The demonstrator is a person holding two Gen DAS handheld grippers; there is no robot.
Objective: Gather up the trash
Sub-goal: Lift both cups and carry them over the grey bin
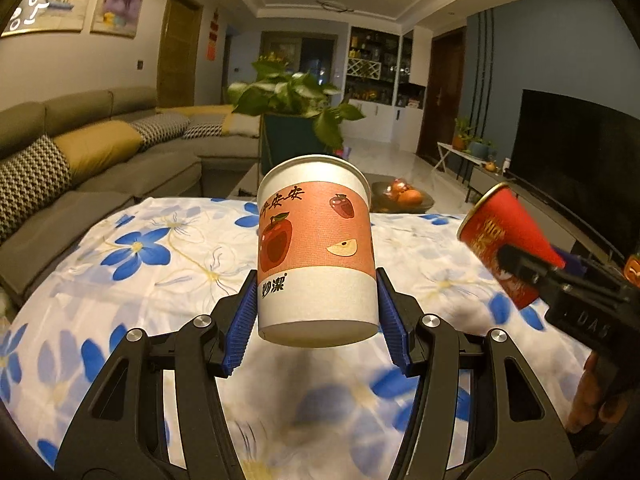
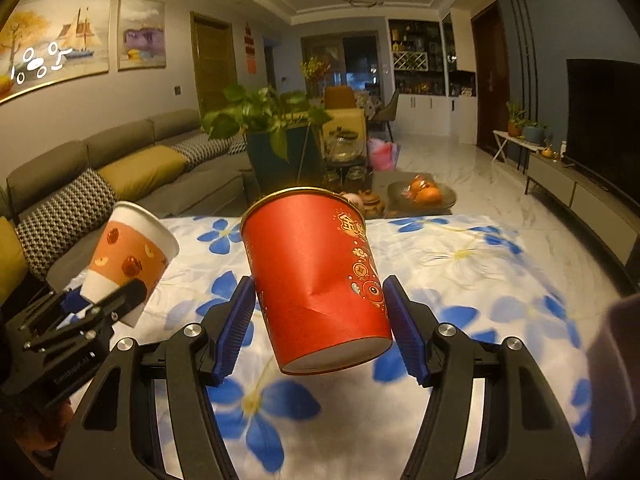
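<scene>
You're gripping the apple-print cup (image 1: 316,248) in the left gripper (image 1: 316,312), frame centre, and the dented red cup (image 2: 316,280) in the right gripper (image 2: 320,320), both lifted clear above the flowered cloth (image 1: 140,248), presumably for binning

Table (image 1: 168,240) as landmark: both cups are above it, the apple cup (image 1: 316,248) left of the foil-rimmed cup (image 2: 316,280). Sofa (image 1: 100,148) lies left; fruit bowl (image 2: 422,194) and plant (image 1: 288,100) behind.
</scene>
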